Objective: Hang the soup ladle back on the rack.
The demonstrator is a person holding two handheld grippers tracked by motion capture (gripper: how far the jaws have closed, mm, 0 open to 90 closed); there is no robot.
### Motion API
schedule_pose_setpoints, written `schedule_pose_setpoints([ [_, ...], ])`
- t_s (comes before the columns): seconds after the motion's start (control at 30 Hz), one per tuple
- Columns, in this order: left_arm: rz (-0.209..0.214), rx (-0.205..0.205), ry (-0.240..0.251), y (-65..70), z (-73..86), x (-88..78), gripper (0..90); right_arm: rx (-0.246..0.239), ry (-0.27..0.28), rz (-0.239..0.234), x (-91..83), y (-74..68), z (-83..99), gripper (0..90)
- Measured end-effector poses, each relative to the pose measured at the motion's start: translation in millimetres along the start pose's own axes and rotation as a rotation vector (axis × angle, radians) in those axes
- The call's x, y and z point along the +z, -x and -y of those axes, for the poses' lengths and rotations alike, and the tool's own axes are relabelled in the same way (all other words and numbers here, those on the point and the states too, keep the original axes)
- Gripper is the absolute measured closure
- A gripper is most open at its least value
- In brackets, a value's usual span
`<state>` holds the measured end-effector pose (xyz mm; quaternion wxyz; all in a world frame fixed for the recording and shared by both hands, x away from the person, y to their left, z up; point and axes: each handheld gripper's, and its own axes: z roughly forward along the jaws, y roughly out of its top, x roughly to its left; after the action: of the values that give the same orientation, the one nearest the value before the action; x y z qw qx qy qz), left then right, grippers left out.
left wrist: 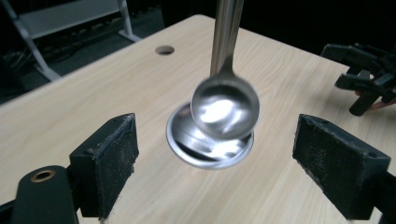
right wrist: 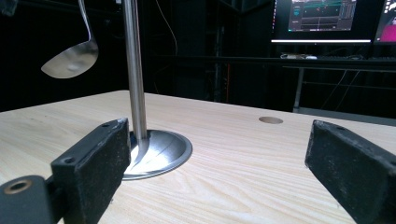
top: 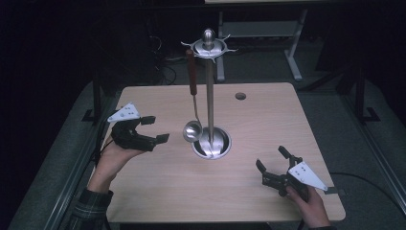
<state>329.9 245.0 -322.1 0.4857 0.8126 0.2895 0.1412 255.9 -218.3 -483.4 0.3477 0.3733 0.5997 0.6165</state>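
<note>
Steel ladle [top: 192, 130] with a brown handle hangs from a hook of the tall stand [top: 209, 96] at the middle of the pale wooden worktop [top: 158, 191]; its bowl hangs just left of the stand's round base, seemingly clear of it, though the dim high view leaves that unsure. At the left, the left hand-held gripper [top: 155, 129] is held above the worktop, jaws wide and bare, pointing right towards the bowl. At the near right, the right hand-held gripper [top: 273, 159] rests low, jaws also spread, well apart from the stand.

From the left gripper view, the ladle's bowl [left wrist: 225, 107] hangs beyond the two wide pads [left wrist: 109, 163], in front of the base, with nothing between them.

From the right gripper view, both pads [right wrist: 93, 168] stand wide over the worktop, the stand's pole [right wrist: 134, 70] beyond and the ladle [right wrist: 70, 58] at upper left.
</note>
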Motion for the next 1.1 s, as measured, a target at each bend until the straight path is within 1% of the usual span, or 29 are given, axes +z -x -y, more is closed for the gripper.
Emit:
schedule_pose_setpoints([
  [0.27, -0.025, -0.02, -0.028, 0.9, 32.4, 1.0, 12.7, 0.0, 0.0, 0.0, 0.0, 0.0, 0.0, 6.3],
  [0.4, -0.042, -0.028, -0.025, 2.5, 47.5, 0.4, 10.9, 0.0, 0.0, 0.0, -0.1, -0.1, 0.0, 6.3],
  [0.57, -0.065, -0.025, -0.039, 5.4, 67.2, -0.6, 8.6, -0.001, 0.001, -0.001, -0.3, -0.1, 0.0, 6.3],
  [0.67, -0.081, -0.031, -0.041, 6.1, 78.9, -1.7, 6.4, -0.001, 0.001, -0.001, -0.3, -0.1, 0.0, 6.3],
  [0.73, -0.088, -0.04, -0.033, 6.5, 85.5, -2.8, 5.6, -0.002, 0.001, -0.001, -0.3, -0.1, 0.0, 6.3],
  [0.83, -0.089, -0.043, -0.033, 6.4, 93.4, -4.6, 3.2, -0.002, 0.001, -0.001, -0.3, -0.1, 0.0, 6.3],
  [0.97, -0.104, -0.037, -0.034, 8.0, 103.6, -6.0, 2.6, -0.002, 0.001, -0.001, -0.3, -0.1, 0.0, 6.3],
  [1.1, -0.115, -0.048, -0.058, 8.9, 114.6, -6.6, 2.5, -0.002, 0.001, -0.001, -0.3, -0.2, 0.0, 6.3],
])
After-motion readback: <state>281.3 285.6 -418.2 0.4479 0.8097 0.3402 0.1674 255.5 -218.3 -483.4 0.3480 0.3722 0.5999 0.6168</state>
